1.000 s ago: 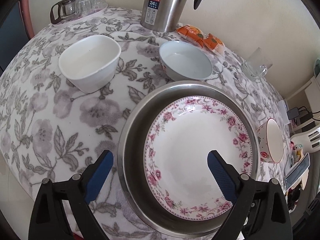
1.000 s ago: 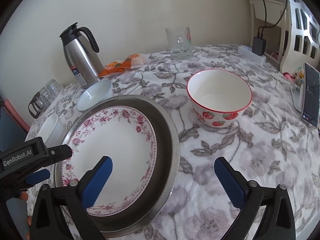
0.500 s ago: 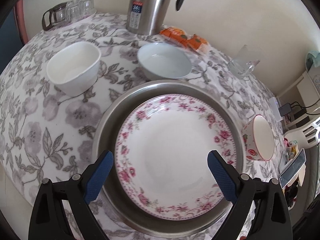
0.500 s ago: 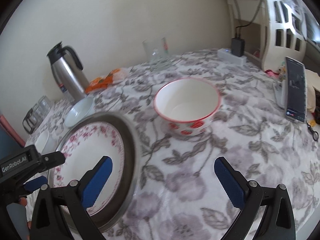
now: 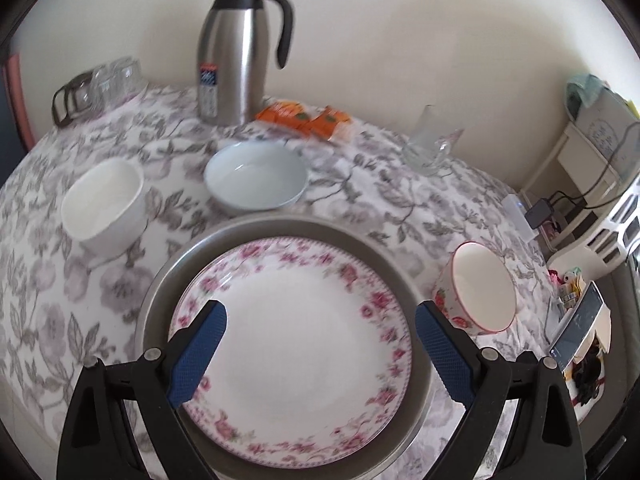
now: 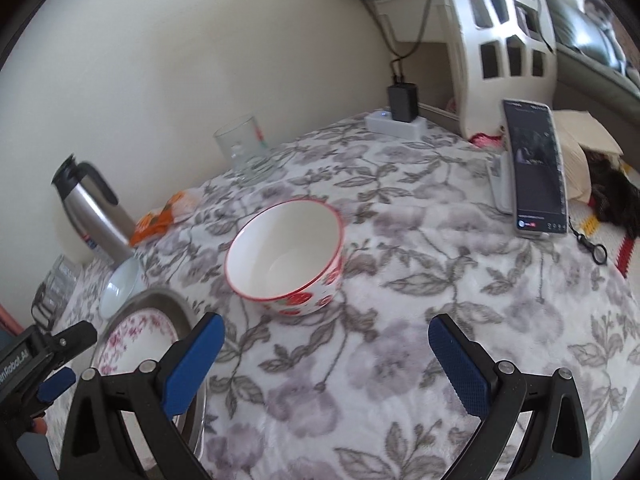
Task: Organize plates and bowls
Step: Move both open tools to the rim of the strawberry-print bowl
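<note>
Both tongs stand wide open and hold nothing. Left tongs (image 5: 320,344) hover over the rose-patterned plate (image 5: 296,344), which lies inside a steel basin (image 5: 160,292) on the flower-print bench (image 6: 400,320). Right tongs (image 6: 326,356) hang above bare cloth, with the strawberry bowl (image 6: 286,256) just beyond them at 11 o'clock, standing upright and empty.

In the left wrist view, a pale blue bowl (image 5: 256,180) sits at 12 o'clock of the basin, just beside its rim, and a white bowl (image 5: 102,204) stands at 10 o'clock, a little apart. Behind these, a steel flask (image 5: 234,52) stands by the wall, with orange packets (image 5: 304,118) to its right and a glass mug (image 5: 430,144) farther along. A phone (image 6: 536,168) leans upright at 2 o'clock of the strawberry bowl.
</note>
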Demonstrator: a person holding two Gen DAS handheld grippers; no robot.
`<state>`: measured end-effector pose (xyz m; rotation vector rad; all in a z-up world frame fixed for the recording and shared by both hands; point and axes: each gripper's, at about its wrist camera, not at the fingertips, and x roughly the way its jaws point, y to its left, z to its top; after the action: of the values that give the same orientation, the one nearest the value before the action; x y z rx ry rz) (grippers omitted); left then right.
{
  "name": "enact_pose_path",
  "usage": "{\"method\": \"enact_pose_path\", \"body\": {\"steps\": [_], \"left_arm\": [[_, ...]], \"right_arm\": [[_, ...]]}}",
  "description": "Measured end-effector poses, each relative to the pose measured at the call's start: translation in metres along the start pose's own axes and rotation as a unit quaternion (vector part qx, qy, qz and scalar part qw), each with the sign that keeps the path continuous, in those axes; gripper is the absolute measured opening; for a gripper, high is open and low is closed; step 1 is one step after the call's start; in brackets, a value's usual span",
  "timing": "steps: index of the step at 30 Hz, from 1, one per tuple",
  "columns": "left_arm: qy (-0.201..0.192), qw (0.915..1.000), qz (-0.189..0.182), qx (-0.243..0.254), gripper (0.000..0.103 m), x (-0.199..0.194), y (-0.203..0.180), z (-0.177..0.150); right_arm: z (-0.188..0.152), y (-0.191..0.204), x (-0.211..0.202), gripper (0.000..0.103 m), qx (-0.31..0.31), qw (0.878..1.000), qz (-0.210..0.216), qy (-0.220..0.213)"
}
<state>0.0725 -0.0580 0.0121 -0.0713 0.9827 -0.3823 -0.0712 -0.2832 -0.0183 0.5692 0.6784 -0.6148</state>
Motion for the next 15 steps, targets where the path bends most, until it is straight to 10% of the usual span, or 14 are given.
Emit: {"method": "enact_pose_path", "body": {"steps": [15], "left_arm": [[-0.026, 0.9969, -0.043, 0.061, 0.096, 0.017, -0.047, 0.020]], "right_arm": [[0.024, -0.024, 0.028, 0.103, 0.076, 0.997, -0.007, 0.013]]}}
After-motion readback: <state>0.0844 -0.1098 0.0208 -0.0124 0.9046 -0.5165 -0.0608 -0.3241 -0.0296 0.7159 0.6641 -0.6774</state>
